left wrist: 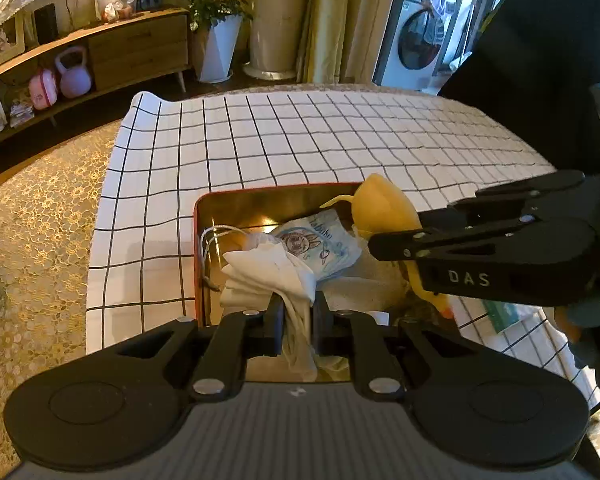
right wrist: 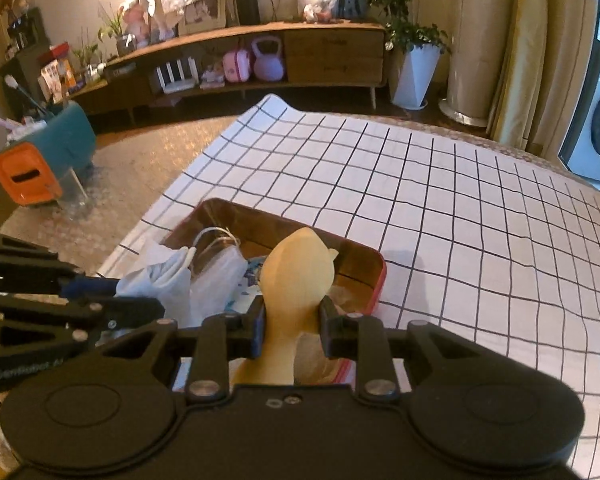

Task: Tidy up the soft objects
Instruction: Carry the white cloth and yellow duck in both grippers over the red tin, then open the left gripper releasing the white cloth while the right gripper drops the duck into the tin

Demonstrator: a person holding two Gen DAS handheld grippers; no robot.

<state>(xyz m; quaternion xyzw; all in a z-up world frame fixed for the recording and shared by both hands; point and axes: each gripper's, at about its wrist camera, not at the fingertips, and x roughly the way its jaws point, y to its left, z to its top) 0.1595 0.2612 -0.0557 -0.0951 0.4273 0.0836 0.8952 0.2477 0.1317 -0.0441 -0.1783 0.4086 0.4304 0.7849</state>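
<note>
Left wrist: left gripper (left wrist: 296, 320) jaws narrow, pinching white cloth (left wrist: 272, 276); right gripper (right wrist: 292, 330) jaws clamping yellow rubber toy (right wrist: 296, 272) over tin (right wrist: 376, 280)

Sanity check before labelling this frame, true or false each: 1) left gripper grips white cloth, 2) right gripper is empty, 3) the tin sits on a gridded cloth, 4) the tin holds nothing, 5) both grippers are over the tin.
1) The left gripper is closed on the white cloth. True.
2) The right gripper is empty. False: it grips the yellow rubber toy by its narrow part.
3) The red tin sits on the gridded cloth. True.
4) The tin holds nothing. False: a printed tissue pack and other soft items lie inside.
5) Both grippers are over the tin. True.
</note>
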